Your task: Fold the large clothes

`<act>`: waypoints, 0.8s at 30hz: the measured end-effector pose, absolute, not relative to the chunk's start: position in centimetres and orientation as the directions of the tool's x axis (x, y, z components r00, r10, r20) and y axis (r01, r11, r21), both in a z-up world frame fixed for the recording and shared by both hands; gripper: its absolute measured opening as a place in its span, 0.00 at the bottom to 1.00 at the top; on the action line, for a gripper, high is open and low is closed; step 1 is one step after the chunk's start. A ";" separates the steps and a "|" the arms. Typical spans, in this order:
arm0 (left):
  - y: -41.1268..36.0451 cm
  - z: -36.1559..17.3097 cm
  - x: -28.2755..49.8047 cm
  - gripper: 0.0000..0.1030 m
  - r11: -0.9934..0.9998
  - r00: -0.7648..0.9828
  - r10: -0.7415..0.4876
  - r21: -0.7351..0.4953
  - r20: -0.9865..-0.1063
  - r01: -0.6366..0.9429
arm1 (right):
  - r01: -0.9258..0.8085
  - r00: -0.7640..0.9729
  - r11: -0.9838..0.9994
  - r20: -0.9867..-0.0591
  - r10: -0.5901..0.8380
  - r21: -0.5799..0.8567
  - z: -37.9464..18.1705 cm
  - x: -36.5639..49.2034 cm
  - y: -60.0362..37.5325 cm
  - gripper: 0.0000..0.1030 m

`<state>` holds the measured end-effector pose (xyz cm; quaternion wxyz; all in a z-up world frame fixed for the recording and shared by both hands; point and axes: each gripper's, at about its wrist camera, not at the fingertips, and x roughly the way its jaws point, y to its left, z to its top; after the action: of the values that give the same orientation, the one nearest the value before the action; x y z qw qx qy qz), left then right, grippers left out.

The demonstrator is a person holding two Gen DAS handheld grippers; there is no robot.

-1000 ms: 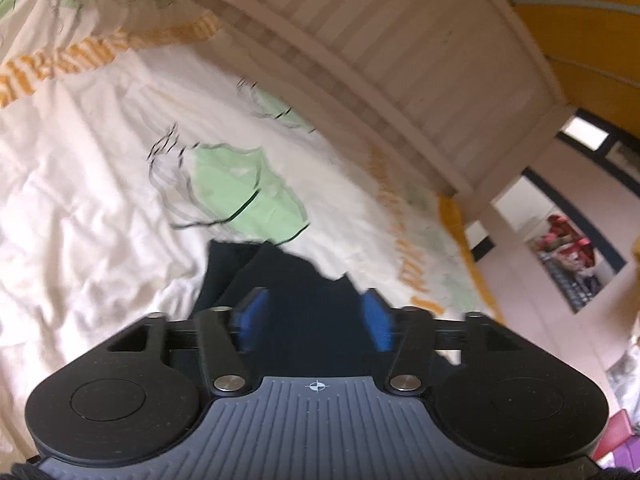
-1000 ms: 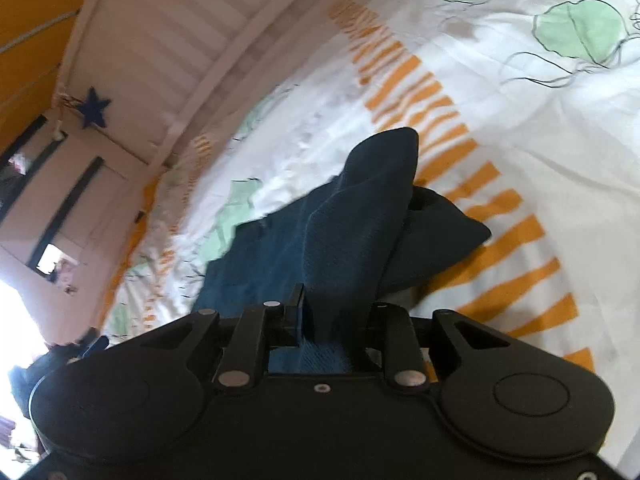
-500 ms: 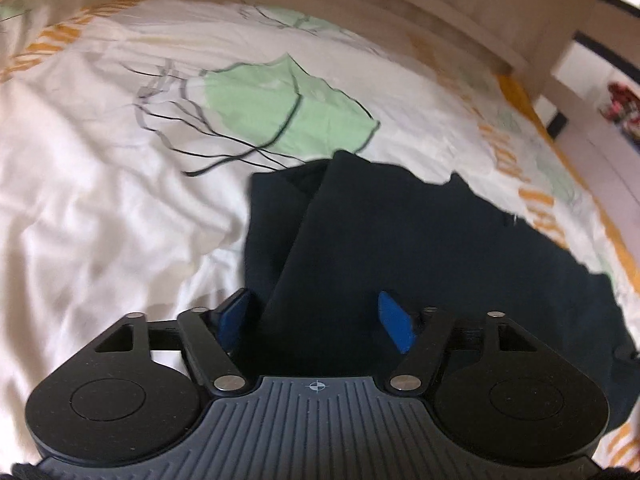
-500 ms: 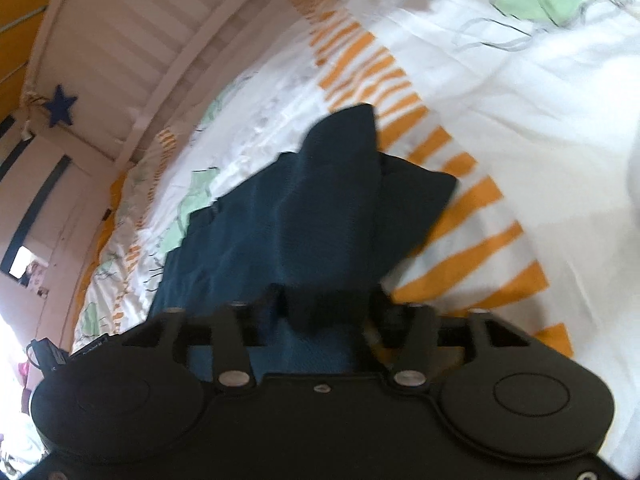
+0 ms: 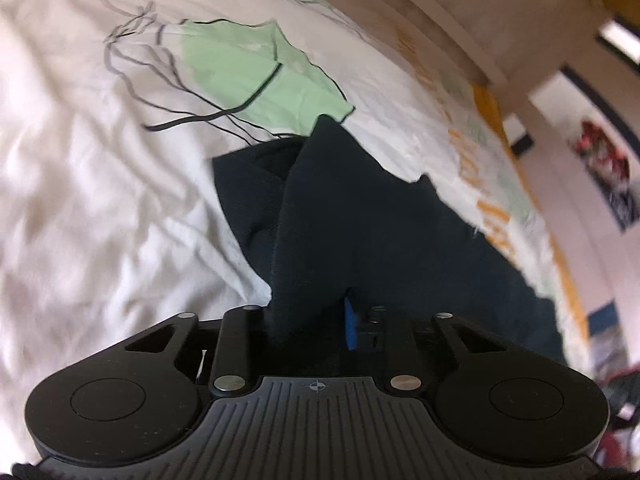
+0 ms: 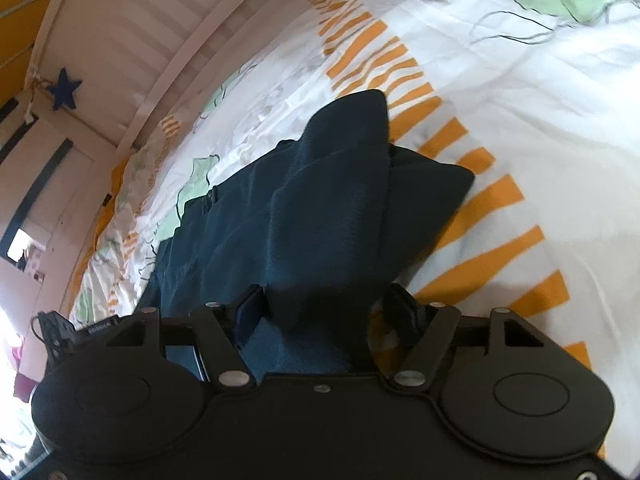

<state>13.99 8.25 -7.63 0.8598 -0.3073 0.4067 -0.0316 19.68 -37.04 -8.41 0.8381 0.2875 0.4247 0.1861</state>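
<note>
A large dark navy garment (image 5: 360, 220) lies on a bed, partly folded, with a raised fold running up from each gripper. My left gripper (image 5: 308, 320) is shut on a bunched edge of the garment; one blue pad (image 5: 350, 328) shows beside the cloth. In the right wrist view the same garment (image 6: 320, 208) spreads away to the left. My right gripper (image 6: 324, 312) is shut on a thick fold of it, the cloth filling the gap between the fingers.
The bed cover (image 5: 100, 180) is white with green shapes and orange stripes (image 6: 480, 208). A pale slatted bed rail (image 6: 160, 40) runs along the far side. A dark blue star (image 6: 64, 88) hangs on it. Room clutter (image 5: 612, 176) shows beyond the bed.
Both grippers have dropped closer to the bed with the garment still held. The left gripper's jaws have narrowed onto the cloth. The garment lies more spread out behind the folds.
</note>
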 end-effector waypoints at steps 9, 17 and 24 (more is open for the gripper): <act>5.9 -1.9 7.7 0.18 0.702 0.763 -0.367 -0.697 -0.532 -0.148 | -0.141 0.571 0.739 -0.555 0.605 0.659 -5.6 19.1 -37.0 0.26; 5.8 -2.9 3.1 0.18 0.763 0.729 -0.255 -0.595 -0.635 -0.251 | -0.167 0.483 0.749 -0.609 0.629 0.641 -4.5 18.5 -37.7 0.31; 8.7 -7.8 4.4 0.38 0.665 0.677 -0.187 -0.599 -0.712 -0.446 | -0.068 0.452 0.768 -0.666 0.593 0.637 -7.2 19.9 -38.3 0.59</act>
<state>4.43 8.74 -7.77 0.8230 -0.4017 0.3940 0.0785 19.93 -38.33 -7.20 0.8073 0.2725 0.4818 0.2046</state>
